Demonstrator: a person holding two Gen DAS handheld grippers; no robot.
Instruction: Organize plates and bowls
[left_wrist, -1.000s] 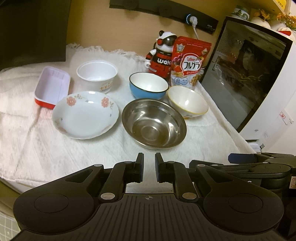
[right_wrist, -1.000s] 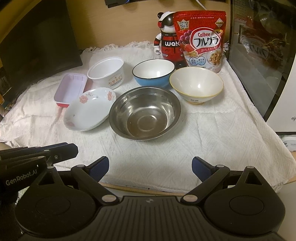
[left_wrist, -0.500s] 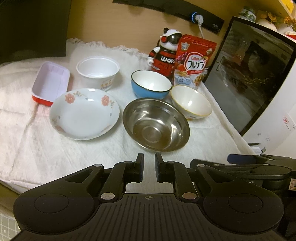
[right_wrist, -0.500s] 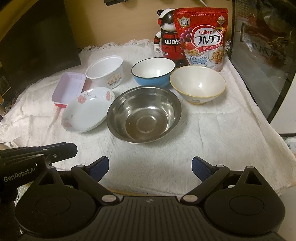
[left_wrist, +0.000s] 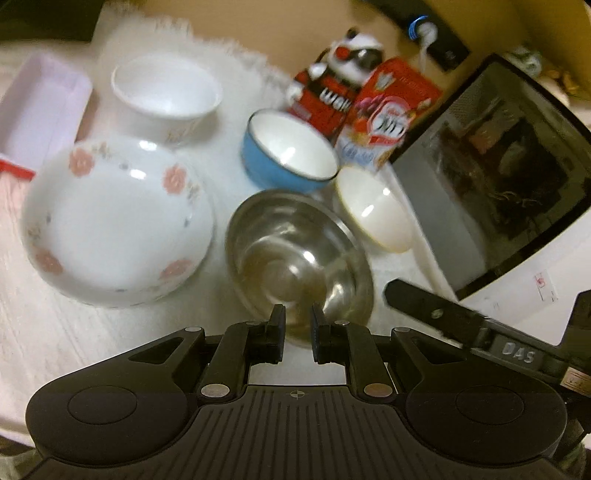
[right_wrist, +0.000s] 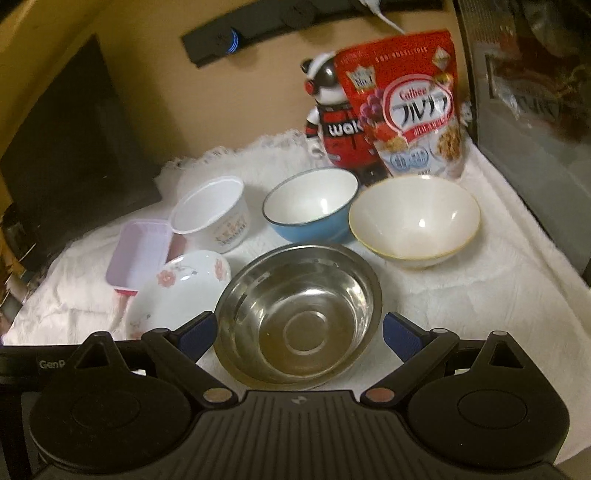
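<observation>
A steel bowl (right_wrist: 299, 321) sits on the white towel (right_wrist: 498, 295) in front of me. My right gripper (right_wrist: 300, 330) is open, its blue-padded fingers on either side of the bowl's near half. My left gripper (left_wrist: 298, 332) is nearly shut and empty, its tips at the steel bowl's (left_wrist: 299, 254) near rim. A flowered plate (left_wrist: 114, 225) lies left of the bowl. Behind stand a blue bowl (right_wrist: 310, 206), a cream bowl (right_wrist: 413, 221) and a white cup-shaped bowl (right_wrist: 210, 218). A pink rectangular tray (right_wrist: 138, 251) lies at the far left.
A red cereal bag (right_wrist: 410, 107) and a robot figure (right_wrist: 340, 129) stand at the back wall. A microwave with a dark door (left_wrist: 498, 177) closes off the right side. A dark screen (right_wrist: 70, 155) stands at the back left.
Both grippers have moved forward toward the dishes. The right gripper's open fingers now flank the steel bowl. The left gripper's tips have reached the bowl's near rim.
</observation>
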